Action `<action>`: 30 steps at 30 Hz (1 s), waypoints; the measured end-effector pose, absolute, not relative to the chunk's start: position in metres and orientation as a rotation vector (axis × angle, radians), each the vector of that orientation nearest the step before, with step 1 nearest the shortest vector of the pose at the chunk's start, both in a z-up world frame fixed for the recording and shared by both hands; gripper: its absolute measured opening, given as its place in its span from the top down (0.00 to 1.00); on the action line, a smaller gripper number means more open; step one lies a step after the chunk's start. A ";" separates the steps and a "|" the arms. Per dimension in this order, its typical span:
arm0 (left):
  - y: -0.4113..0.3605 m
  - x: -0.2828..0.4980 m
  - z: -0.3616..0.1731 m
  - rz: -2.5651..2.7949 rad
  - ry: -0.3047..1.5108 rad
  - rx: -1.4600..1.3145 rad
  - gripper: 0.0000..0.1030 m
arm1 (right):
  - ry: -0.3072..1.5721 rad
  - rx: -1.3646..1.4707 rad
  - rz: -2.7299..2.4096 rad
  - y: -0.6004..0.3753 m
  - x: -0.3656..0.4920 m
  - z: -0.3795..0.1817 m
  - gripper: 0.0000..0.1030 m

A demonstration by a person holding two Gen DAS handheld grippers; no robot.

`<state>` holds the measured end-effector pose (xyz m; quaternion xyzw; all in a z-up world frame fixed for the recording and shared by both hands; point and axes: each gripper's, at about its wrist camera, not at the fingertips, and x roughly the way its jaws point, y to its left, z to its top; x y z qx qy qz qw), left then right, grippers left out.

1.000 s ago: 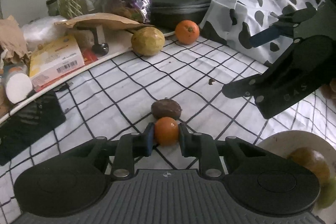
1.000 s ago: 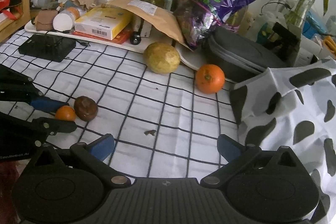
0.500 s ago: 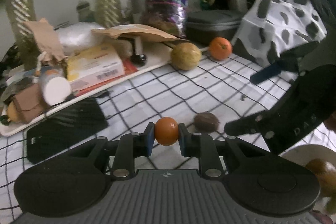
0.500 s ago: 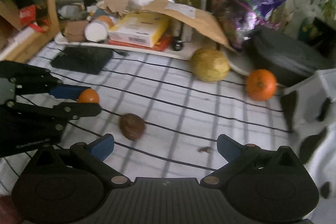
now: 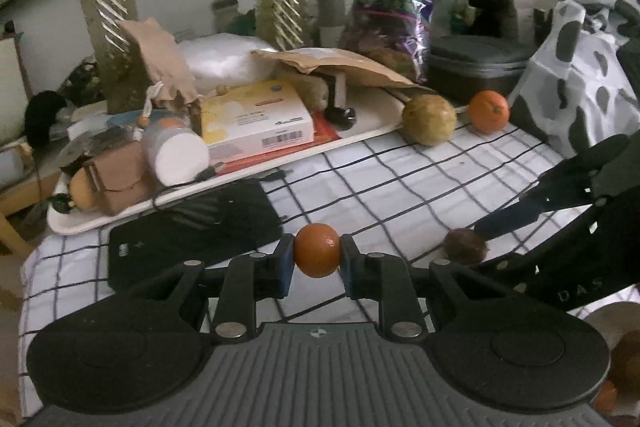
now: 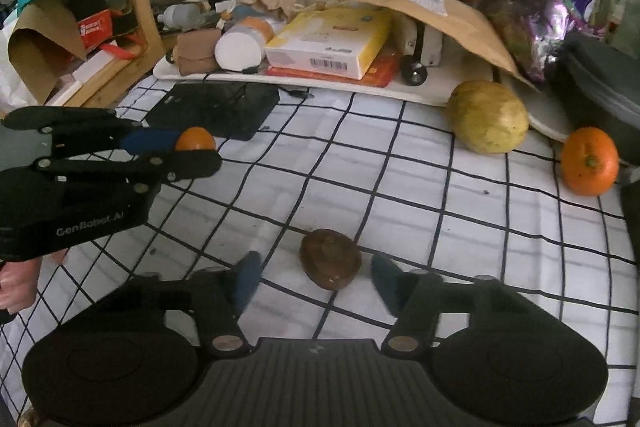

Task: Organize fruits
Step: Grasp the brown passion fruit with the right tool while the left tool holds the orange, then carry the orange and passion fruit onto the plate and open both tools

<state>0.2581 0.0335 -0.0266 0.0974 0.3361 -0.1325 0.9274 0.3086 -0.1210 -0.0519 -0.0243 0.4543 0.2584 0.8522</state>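
Left gripper (image 5: pixel 317 255) pinches small orange fruit (image 5: pixel 317 250) at its equator, lifted off the checked cloth (image 6: pixel 420 195). Right gripper (image 6: pixel 312 281) is spread, straddling the brown wrinkled fruit (image 6: pixel 330 264). Likely light, firm, rollable: grip centrally across the widest part.

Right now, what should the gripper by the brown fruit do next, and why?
Probably close. The right gripper is open, with its fingers on either side of the brown fruit, which lies on the checked cloth between them. The left gripper already holds a small orange, so the brown fruit looks next to be picked up.
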 end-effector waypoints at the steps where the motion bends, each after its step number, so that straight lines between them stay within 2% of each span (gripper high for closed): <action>1: 0.033 0.258 -0.027 -0.259 0.681 0.210 0.77 | 0.955 -0.053 0.543 -0.121 0.309 -0.053 0.45; 5: 0.032 0.257 -0.029 -0.251 0.681 0.232 0.77 | 0.939 -0.058 0.543 -0.120 0.311 -0.054 0.50; 8: 0.030 0.257 -0.031 -0.242 0.688 0.243 0.77 | 0.935 -0.072 0.512 -0.121 0.312 -0.053 0.68; 30: 0.028 0.207 -0.016 -0.331 0.628 0.209 0.78 | 0.840 -0.022 0.474 -0.153 0.259 -0.012 0.69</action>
